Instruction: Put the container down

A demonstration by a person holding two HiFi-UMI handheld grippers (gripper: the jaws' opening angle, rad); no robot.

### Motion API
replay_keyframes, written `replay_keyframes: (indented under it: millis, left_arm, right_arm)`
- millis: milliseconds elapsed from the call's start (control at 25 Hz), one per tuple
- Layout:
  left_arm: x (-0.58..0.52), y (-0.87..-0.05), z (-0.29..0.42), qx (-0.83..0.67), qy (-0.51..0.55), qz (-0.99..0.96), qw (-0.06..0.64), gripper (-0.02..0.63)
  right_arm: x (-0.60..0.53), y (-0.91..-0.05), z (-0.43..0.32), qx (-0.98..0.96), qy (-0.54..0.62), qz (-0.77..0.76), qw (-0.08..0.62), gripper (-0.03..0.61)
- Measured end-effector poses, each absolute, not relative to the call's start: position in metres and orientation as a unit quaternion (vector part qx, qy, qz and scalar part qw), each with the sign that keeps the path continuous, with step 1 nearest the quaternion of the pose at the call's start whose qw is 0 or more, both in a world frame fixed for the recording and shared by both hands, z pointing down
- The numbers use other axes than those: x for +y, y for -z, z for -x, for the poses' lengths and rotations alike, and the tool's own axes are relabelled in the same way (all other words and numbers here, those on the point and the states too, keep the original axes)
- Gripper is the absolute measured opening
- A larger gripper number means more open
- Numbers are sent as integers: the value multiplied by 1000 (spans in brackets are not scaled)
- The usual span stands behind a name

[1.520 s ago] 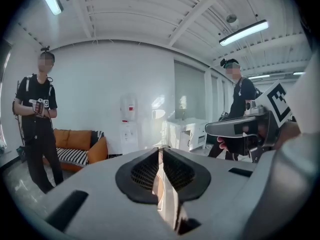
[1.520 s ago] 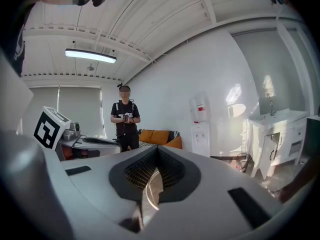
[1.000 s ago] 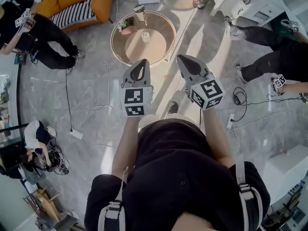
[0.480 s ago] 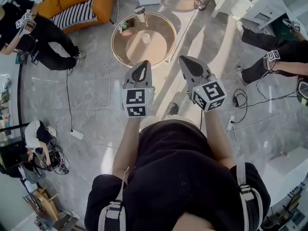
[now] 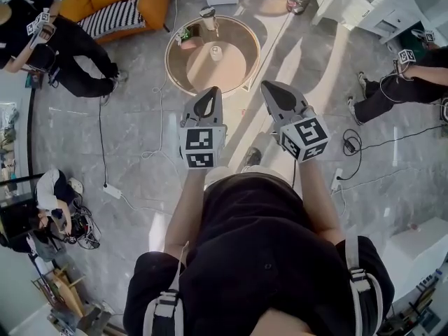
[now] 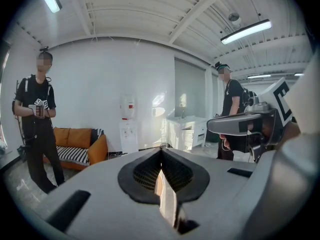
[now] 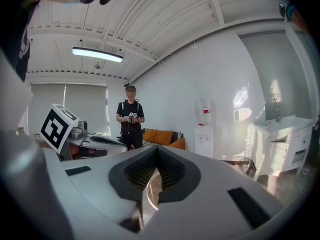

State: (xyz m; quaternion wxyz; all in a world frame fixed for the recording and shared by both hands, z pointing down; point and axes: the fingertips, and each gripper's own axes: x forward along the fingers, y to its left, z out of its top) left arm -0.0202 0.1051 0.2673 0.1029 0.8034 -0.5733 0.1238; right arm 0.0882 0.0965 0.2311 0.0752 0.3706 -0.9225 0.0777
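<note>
In the head view I hold both grippers side by side at chest height over the grey floor, short of a round wooden table (image 5: 175,65). A small white container (image 5: 215,52) stands upright near the table's middle, far beyond both grippers. My left gripper (image 5: 204,98) is shut with nothing in it; in its own view the left gripper (image 6: 161,151) shows black pads meeting at the tip. My right gripper (image 5: 275,92) looks the same, and in its own view the right gripper (image 7: 157,151) has its pads together, holding nothing.
On the table also stand a bottle (image 5: 208,18) and a green and pink item (image 5: 185,39). An orange sofa (image 5: 112,5) is at the far left. Cables (image 5: 103,152) trail over the floor. People stand at the left (image 5: 63,37) and right (image 5: 392,82).
Both grippers have kept their place. The person at the right edge has walked further off to the right. The person at the upper left has shifted a little.
</note>
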Motion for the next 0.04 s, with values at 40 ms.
replay_keyframes:
  millis: [40]
  left_arm:
    - [106,-268,20,-573,-125,-803,103,18]
  right_arm:
    - [97,-231,-88,-923,-77,-370,75,3]
